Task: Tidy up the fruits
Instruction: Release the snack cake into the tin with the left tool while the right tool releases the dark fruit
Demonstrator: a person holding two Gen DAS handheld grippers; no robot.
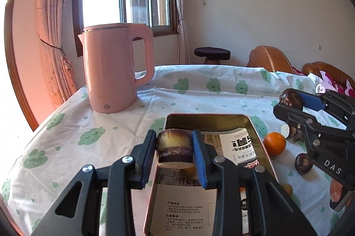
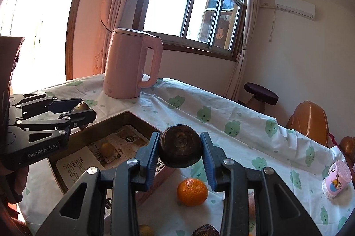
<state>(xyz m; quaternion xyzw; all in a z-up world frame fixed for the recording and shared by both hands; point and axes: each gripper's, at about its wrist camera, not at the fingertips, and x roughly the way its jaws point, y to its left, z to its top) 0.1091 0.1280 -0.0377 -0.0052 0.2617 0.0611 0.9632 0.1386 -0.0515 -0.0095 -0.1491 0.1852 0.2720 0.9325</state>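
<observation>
My left gripper (image 1: 175, 151) is shut on a short sugarcane piece (image 1: 174, 145), yellow above and purple below, held over the near end of the gold tin tray (image 1: 208, 117). The right wrist view shows this left gripper (image 2: 83, 109) at the tray's (image 2: 133, 116) far-left rim. My right gripper (image 2: 180, 156) is shut on a dark round sugarcane piece (image 2: 180, 147), just right of the tray. In the left wrist view the right gripper (image 1: 288, 100) hangs at the right with its piece (image 1: 289, 96). An orange (image 2: 192, 191) lies on the cloth below it. A small yellow fruit (image 2: 107, 148) lies in the tray on printed paper.
A pink kettle (image 1: 111, 67) stands at the table's far left corner. More sugarcane pieces (image 1: 302, 166) and the orange (image 1: 274, 143) lie right of the tray. A small pink cup (image 2: 337, 178) stands at the right. Beyond the table are a stool (image 1: 212, 54) and brown chairs (image 1: 269, 58).
</observation>
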